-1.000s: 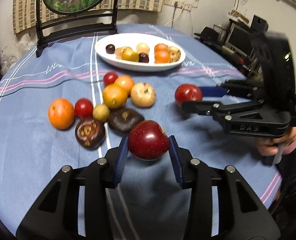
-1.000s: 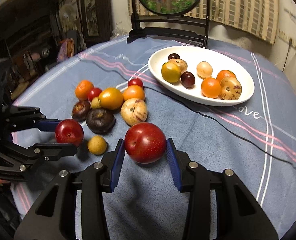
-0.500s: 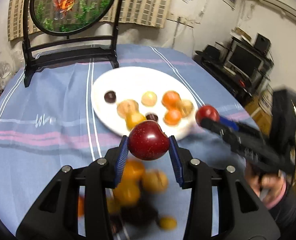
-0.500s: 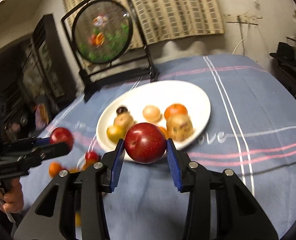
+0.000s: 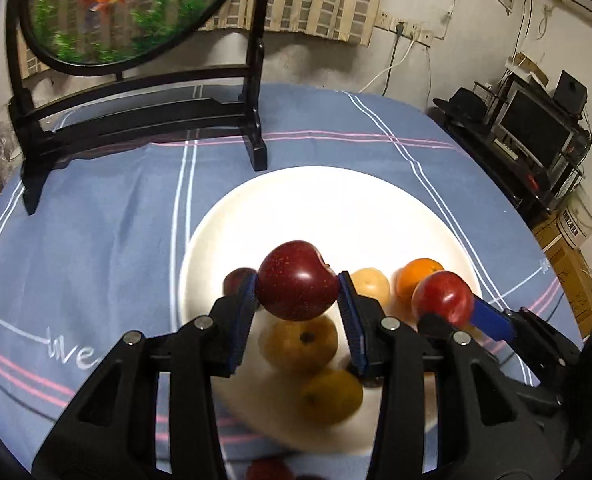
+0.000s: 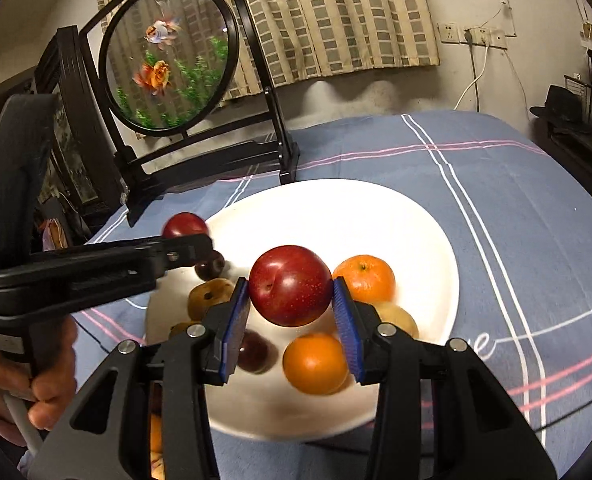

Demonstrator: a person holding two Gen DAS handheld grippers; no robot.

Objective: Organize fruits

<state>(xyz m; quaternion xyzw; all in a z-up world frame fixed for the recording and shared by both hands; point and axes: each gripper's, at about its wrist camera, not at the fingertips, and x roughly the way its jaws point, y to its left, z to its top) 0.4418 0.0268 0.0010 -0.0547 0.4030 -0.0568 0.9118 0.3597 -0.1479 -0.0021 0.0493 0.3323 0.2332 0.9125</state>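
My left gripper is shut on a dark red plum and hangs over the white plate. In the same view the right gripper comes in from the right with a second red plum between its fingers. In the right wrist view my right gripper is shut on that red plum above the plate. The left gripper reaches in from the left there, its plum over the plate's left rim. Oranges, yellowish fruits and small dark fruits lie on the plate.
A round fish picture on a black stand rises behind the plate on the blue striped tablecloth. A hand holds the left gripper's handle. Shelves with a monitor stand off the table's right edge. Loose fruits lie near the plate's front rim.
Both grippers have carried their plums from the loose fruit pile at the table's front to over the white plate. The right gripper has rolled closer to level. Both grips have stayed the same.
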